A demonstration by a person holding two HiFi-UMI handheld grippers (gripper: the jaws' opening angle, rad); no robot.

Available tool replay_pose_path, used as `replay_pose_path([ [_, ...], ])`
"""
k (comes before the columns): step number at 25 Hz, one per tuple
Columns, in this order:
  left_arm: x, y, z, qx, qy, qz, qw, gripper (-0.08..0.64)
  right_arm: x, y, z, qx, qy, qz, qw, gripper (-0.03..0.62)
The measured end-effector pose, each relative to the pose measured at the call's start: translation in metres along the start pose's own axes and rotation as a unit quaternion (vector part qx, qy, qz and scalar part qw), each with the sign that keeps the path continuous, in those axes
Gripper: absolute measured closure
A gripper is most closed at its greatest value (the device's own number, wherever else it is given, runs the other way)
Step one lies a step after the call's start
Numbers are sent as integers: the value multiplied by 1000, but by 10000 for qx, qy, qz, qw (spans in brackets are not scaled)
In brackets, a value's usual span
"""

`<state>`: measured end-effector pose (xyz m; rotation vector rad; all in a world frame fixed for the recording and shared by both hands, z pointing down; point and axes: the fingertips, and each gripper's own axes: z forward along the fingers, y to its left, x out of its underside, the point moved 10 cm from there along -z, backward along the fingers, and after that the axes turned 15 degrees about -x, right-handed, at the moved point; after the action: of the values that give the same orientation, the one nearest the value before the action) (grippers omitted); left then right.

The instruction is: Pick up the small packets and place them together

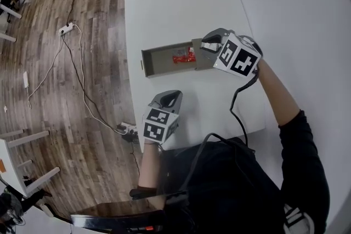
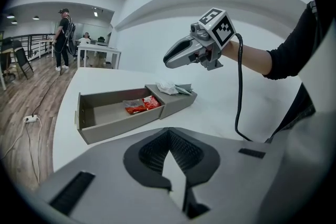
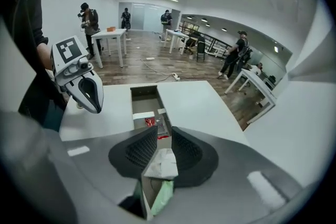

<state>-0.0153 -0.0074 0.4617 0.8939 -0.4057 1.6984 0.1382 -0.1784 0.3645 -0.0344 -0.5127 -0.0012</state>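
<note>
The white packet [image 2: 167, 86] and green packet [image 2: 184, 89] lie together on the closed end of the grey box [image 2: 100, 128], directly below the raised right gripper [image 2: 168, 60]. Both are small and crumpled. Two red packets [image 2: 143, 106] sit in the box's open tray. The right gripper's jaws stand apart and press on nothing, the packets showing between them. The left gripper [image 1: 170, 95] hovers over the desk [image 1: 181, 8] with its jaws together and empty.
</note>
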Motion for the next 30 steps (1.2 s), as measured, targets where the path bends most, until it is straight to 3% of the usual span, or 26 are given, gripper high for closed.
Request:
replay_pose_path([
  [8,14,21,-12,-236,5,-233,9995,560,-36,6,74,-826,804,-690,9909,499],
  [15,16,44,-16,-317,-12,-376,9988,560,-50,10,124,-1236,1638,-1178,9716,499],
  [20,18,58,-18,-338,-29,-482,9983,560,-50,11,153,-1400,2214,-1425,9545,499],
  [30,24,77,-17,-383,-5,-600,9975,560,-40,4,185,-1478,2834,-1468,9361,500],
])
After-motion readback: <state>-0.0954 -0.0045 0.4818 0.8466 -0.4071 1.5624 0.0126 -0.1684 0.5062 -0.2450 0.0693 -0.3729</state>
